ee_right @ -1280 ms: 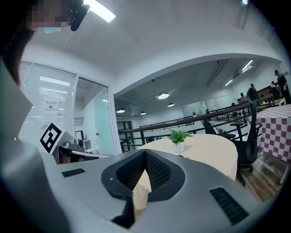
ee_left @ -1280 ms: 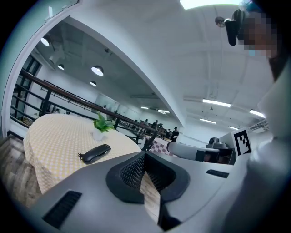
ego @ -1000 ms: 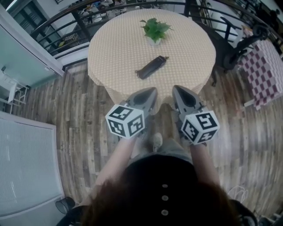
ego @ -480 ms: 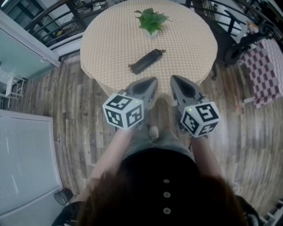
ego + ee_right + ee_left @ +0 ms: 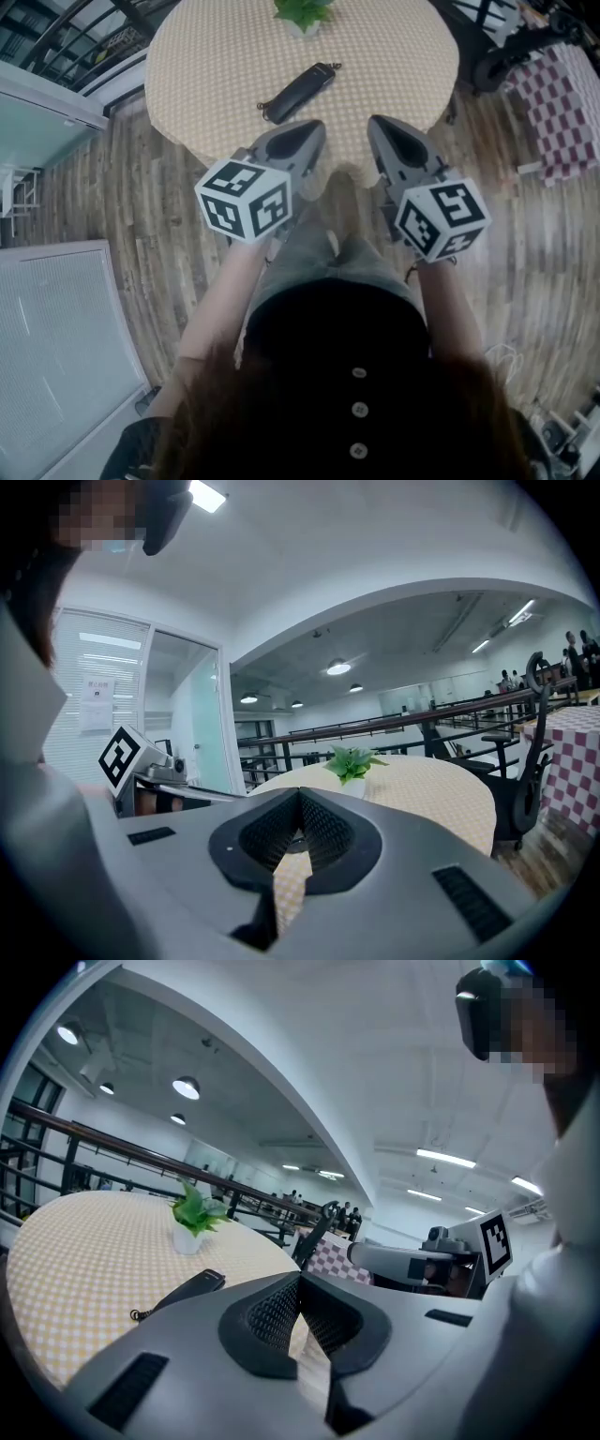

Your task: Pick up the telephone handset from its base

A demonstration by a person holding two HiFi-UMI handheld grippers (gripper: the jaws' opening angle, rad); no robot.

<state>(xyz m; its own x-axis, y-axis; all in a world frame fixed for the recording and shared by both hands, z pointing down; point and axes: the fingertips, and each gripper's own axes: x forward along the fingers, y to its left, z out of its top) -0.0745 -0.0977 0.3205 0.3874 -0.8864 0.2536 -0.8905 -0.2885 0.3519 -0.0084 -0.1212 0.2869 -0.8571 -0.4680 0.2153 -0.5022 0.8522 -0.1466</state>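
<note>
Yellow checked cloth covers the round tabletop (image 5: 394, 56) in the head view. The black handset (image 5: 298, 92) lies flat on it, with a plant (image 5: 302, 11) beyond. The left claw (image 5: 317, 129) and right claw (image 5: 377, 124) hover at the near edge, both apart from the handset. In the left gripper view, the left claw's jaws are together and empty, with the handset ahead to their left. In the right gripper view, the right claw's jaws also meet on nothing, the plant ahead.

Head camera: round table (image 5: 216, 56) is viewed steeply from overhead. Both gripper cameras are carried near-level, close to its near edge; table and potted plant (image 5: 192, 1215) are shared.
</note>
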